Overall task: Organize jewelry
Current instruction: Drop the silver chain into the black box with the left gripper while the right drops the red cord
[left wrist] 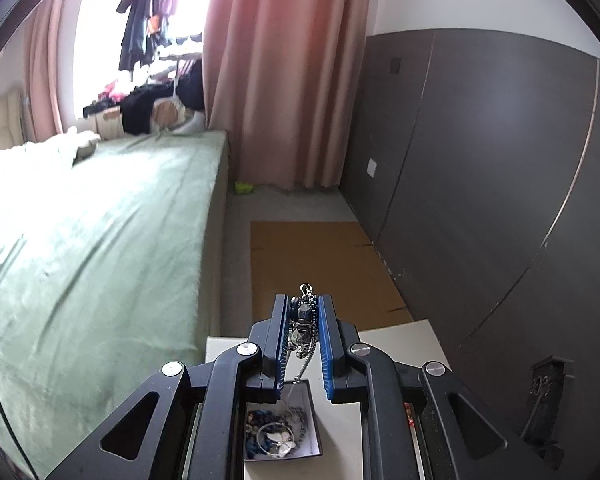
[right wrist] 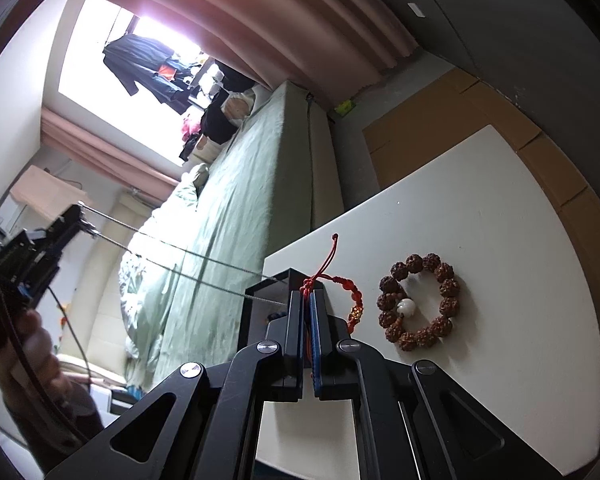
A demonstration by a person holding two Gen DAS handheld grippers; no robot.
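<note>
My left gripper [left wrist: 305, 304] is shut on a dark metal pendant with a silver chain [left wrist: 302, 328], held above the black jewelry box [left wrist: 314, 420]. The chain hangs down into the box, which holds blue beads and a silver bracelet. In the right wrist view my right gripper [right wrist: 308, 294] is shut on a red cord bracelet [right wrist: 350, 296] with gold beads, just above the white table [right wrist: 500, 240]. A brown bead bracelet [right wrist: 420, 304] with one white bead lies flat on the table to its right. The left gripper [right wrist: 56, 236] shows at far left, its chain stretched to the box [right wrist: 266, 290].
A bed with a green sheet [left wrist: 100, 240] stands left of the table. Flat cardboard [left wrist: 320, 264] lies on the floor beyond the table. A dark grey wardrobe wall [left wrist: 480, 160] runs along the right. Pink curtains [left wrist: 284, 60] hang at the back.
</note>
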